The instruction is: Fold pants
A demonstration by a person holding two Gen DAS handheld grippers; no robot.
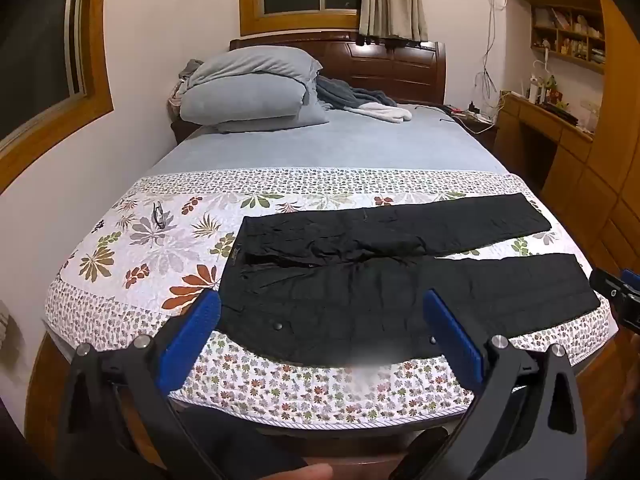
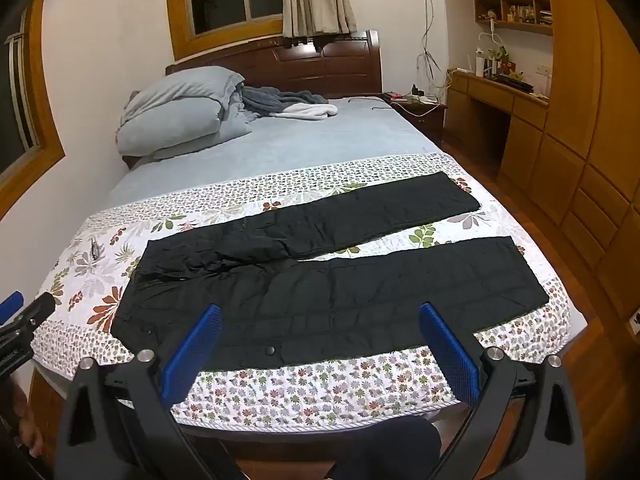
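Black pants (image 1: 392, 276) lie flat on the floral quilt (image 1: 132, 248) at the foot of the bed, waist to the left and both legs spread apart toward the right. My left gripper (image 1: 320, 312) hovers open above the near waist edge, blue pads wide apart with nothing between them. In the right wrist view the same pants (image 2: 340, 280) stretch across the quilt (image 2: 312, 384), and my right gripper (image 2: 320, 322) is open over the near leg, holding nothing. Each gripper shows at the other view's edge: the right gripper (image 1: 620, 292) and the left gripper (image 2: 20, 316).
Grey-blue pillows (image 1: 248, 88) and bunched clothes (image 1: 360, 100) sit by the dark headboard (image 1: 400, 64). A small dark item (image 1: 159, 214) lies on the quilt's left. A wooden desk and cabinets (image 2: 560, 152) line the right wall. The white wall (image 1: 140, 100) borders the bed's left.
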